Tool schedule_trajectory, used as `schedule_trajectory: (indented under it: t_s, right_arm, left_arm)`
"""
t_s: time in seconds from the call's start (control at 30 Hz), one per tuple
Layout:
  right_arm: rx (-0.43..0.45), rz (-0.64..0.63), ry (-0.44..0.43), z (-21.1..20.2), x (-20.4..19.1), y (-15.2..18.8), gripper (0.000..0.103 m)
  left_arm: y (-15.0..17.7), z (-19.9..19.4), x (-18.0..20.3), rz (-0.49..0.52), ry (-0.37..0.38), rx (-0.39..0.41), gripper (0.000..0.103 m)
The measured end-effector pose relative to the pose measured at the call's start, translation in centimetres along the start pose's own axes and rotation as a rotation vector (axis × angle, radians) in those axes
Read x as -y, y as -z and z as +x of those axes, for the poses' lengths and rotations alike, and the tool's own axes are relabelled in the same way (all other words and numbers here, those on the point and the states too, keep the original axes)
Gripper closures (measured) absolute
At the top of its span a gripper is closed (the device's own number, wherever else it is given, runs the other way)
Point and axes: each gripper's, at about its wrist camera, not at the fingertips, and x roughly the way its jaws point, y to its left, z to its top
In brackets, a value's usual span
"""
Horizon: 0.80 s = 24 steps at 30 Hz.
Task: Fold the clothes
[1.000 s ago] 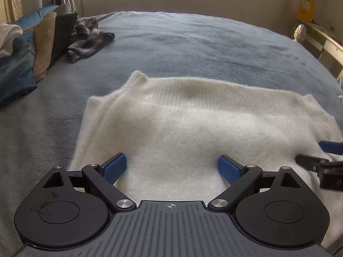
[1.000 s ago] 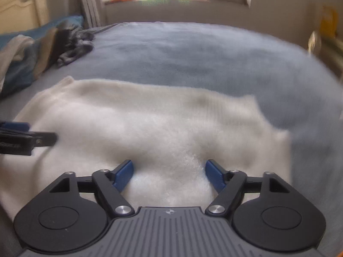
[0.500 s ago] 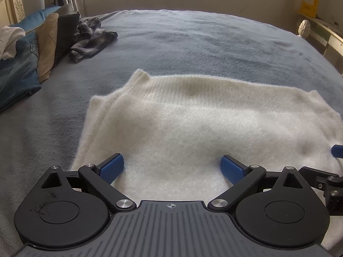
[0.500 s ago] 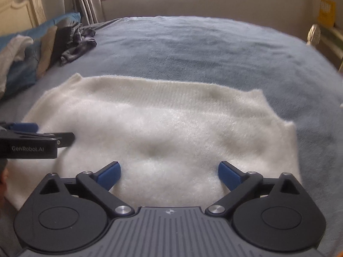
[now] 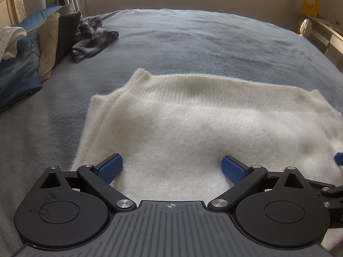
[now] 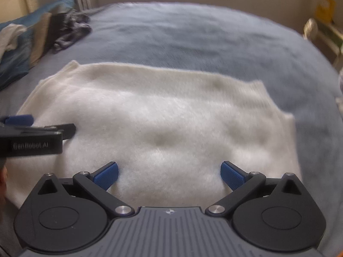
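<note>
Sweater [image 5: 203,124], fluffy cream knit, lies flat on plush grey-blue bedspread [image 5: 193,42].

Left gripper [image 5: 172,168] (jaws wide apart) over white sweater [image 5: 193,124] on bed [image 5: 193,42]

sweater [image 5: 203,124] | fuzzy cream knit, ribbed far edge | lying flat, folded into a rectangle | resting on grey-blue bed [image 5: 193,42]
</note>
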Motion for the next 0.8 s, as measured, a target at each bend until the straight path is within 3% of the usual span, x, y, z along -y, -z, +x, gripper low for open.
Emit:
schedule_trajectory:
  t_s: [0.1, 0.27, 0.63, 0.8]
  right_arm:
    - [-0.066, 0.050, 0.021, 0.2, -0.1, -0.7, 0.000]
    - [-0.097, 0.092, 0.066, 0.7, -0.7, -0.9, 0.000]
    - [-0.196, 0.111, 0.060, 1.6, -0.6, -2.4, 0.000]
    - [-0.143, 0.083, 0.076, 0.4, -0.9, -2.5, 0.000]
  left_arm:
    - [0.0, 0.0, 0.0, -0.001, 0.000, -0.001, 0.002]
    - [0.0, 0.0, 0.0, -0.004, 0.000, -0.003, 0.002]
    - [0.0, 0.1, -0.4, -0.023, 0.020, -0.004, 0.002]
    - [-0.1, 0.0, -0.8, -0.028, 0.041, -0.007, 0.002]
